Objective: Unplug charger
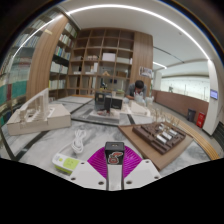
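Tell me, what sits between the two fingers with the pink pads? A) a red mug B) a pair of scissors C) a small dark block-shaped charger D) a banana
C: a small dark block-shaped charger stands between the fingers, framed by their magenta pads.

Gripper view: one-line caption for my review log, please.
Gripper with magenta pads closed on a black charger, above a white table, bookshelves beyond.
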